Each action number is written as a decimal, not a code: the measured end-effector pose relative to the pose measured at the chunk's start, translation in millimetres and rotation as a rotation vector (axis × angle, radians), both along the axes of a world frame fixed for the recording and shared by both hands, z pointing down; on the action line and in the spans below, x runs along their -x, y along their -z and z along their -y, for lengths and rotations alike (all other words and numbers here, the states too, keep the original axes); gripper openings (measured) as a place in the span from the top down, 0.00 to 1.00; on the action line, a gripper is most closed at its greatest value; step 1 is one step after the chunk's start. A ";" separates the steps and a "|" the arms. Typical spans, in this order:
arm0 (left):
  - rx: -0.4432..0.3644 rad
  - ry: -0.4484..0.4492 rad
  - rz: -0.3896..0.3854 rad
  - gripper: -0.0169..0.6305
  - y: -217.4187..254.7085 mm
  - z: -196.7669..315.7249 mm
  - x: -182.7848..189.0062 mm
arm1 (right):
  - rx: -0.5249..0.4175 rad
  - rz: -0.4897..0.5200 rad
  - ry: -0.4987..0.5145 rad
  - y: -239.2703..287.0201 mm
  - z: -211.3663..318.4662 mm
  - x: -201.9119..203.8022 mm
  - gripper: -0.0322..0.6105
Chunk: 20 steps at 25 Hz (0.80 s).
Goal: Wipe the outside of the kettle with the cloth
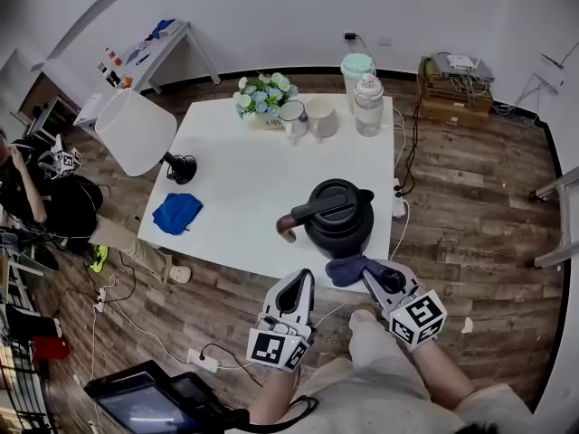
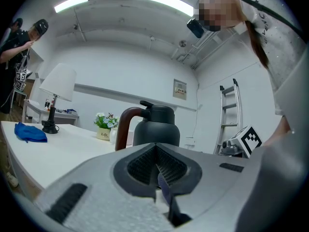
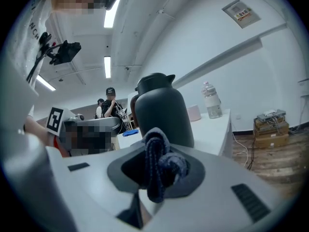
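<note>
White square worktop (image 1: 244,170) on a wood floor, seen from above in the head view. At its left edge, a lamp (image 1: 136,132) with a big white shade. Toward the near right corner, upright, the black kettle (image 1: 339,217), lid on, brown handle pointing left. Just off the near edge, the right gripper (image 1: 371,276), jaws clamped together on a bunched dark blue cloth (image 1: 348,269); in the right gripper view the wad bulges up from between the pads, directly in front of the kettle body. Possibly touching the kettle's base, though hard to tell from above. Left of it, also off the near edge and apart from the kettle, the left gripper (image 1: 300,285), jaws pressed together with nothing of note between them. Well to the left on the worktop, a crumpled blue rag (image 1: 176,212). Along the far edge, two bottles (image 1: 366,98), flowers (image 1: 264,93) and two cups (image 1: 308,116).
</note>
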<state>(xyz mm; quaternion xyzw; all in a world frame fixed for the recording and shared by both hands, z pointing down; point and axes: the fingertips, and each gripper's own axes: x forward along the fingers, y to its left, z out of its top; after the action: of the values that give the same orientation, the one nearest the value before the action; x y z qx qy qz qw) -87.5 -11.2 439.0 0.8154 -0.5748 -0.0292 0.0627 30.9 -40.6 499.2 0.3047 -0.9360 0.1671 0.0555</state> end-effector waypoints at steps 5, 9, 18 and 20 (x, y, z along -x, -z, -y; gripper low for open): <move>0.007 0.002 0.000 0.96 11.3 -8.2 2.5 | -0.011 0.020 0.017 19.4 -8.1 -5.6 0.85; -0.007 -0.006 -0.013 0.96 27.6 -5.1 0.7 | -0.079 0.114 0.059 66.8 -17.4 -9.5 0.85; -0.020 -0.017 -0.024 0.96 42.6 2.1 -9.1 | -0.250 0.265 0.015 152.7 5.7 -31.0 0.85; -0.020 -0.004 -0.019 0.96 40.9 1.7 -8.2 | -0.214 0.244 -0.032 134.6 20.8 -34.4 0.85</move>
<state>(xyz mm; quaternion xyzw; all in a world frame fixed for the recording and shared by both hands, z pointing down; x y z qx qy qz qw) -79.3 -12.9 398.2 0.8167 -0.5723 -0.0428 0.0602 65.3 -61.5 364.7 0.3013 -0.9433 0.1030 -0.0939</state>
